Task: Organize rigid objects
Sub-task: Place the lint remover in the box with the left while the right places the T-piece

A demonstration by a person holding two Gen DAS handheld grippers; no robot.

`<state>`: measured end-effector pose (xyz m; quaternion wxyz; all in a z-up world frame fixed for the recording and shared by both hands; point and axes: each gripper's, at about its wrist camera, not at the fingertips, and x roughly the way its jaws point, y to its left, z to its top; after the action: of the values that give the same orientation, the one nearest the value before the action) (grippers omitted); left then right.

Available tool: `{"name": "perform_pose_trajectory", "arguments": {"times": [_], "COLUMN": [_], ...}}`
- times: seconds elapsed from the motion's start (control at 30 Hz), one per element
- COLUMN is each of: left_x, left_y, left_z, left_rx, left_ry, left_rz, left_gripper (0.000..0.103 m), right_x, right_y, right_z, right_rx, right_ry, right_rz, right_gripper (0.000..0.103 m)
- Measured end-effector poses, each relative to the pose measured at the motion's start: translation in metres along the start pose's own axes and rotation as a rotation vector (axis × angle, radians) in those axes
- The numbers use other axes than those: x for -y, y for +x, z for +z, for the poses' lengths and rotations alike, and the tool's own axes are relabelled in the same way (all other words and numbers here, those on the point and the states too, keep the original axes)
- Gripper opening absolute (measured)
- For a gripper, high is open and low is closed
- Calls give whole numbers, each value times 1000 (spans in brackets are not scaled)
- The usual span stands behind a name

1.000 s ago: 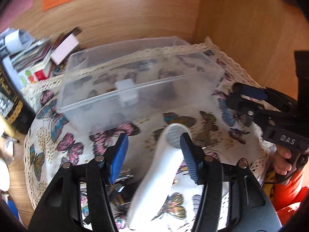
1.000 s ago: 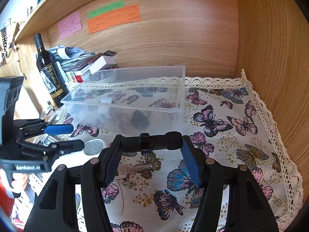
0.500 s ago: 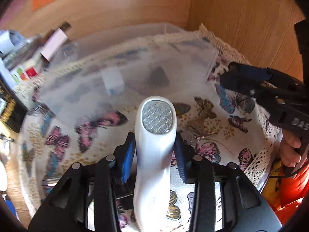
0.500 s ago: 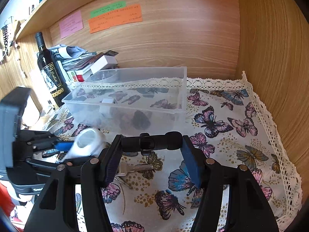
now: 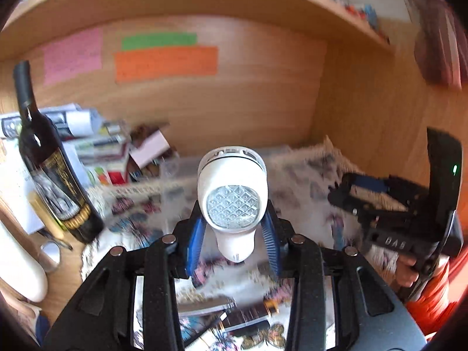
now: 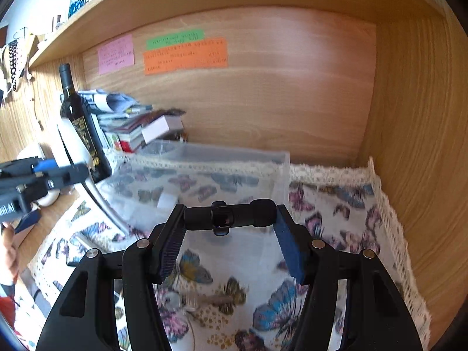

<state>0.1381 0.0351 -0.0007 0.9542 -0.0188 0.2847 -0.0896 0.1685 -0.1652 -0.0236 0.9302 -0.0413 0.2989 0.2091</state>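
My left gripper (image 5: 232, 237) is shut on a white handheld device (image 5: 232, 196) with a round metal mesh head, held up in the air and tilted toward the camera. In the right wrist view the left gripper (image 6: 58, 172) sits at the far left with the white device (image 6: 74, 149) in it. My right gripper (image 6: 229, 242) is shut on a black cylindrical object (image 6: 231, 218) held crosswise between the pads, above the butterfly cloth. A clear plastic bin (image 6: 210, 175) stands behind it. The right gripper also shows in the left wrist view (image 5: 345, 193).
A wine bottle (image 6: 79, 122) and a stack of books and papers (image 6: 131, 125) stand at the back left. Wooden walls close the back and right. A key (image 6: 204, 299) lies on the butterfly cloth (image 6: 336, 219) below my right gripper. A shelf runs overhead.
My left gripper closed on the white device and lifted it, tilting upward so the back wall now shows. My right gripper rose slightly with the black object still held.
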Motion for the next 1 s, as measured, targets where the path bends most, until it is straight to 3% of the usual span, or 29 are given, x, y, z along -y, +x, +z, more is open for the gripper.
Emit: {"name": "perform_pose_trajectory", "arguments": {"times": [0.2, 0.43, 0.8, 1.0], "left_x": [-13, -21, -30, -27], "left_y": [-4, 18, 91, 111], "left_z": [34, 47, 18, 9], "left_rx": [74, 109, -91, -148], "left_ry": [-17, -4, 35, 45], "left_rz": [35, 103, 145, 134], "left_gripper": [37, 37, 37, 37], "right_x": [-1, -4, -3, -9], "right_y": [11, 35, 84, 107], "right_z": [21, 27, 17, 10], "right_rx": [22, -7, -120, -182], "right_ry": [-16, -27, -9, -15], "right_rz": [4, 6, 11, 42], "right_gripper": [57, 57, 57, 58]}}
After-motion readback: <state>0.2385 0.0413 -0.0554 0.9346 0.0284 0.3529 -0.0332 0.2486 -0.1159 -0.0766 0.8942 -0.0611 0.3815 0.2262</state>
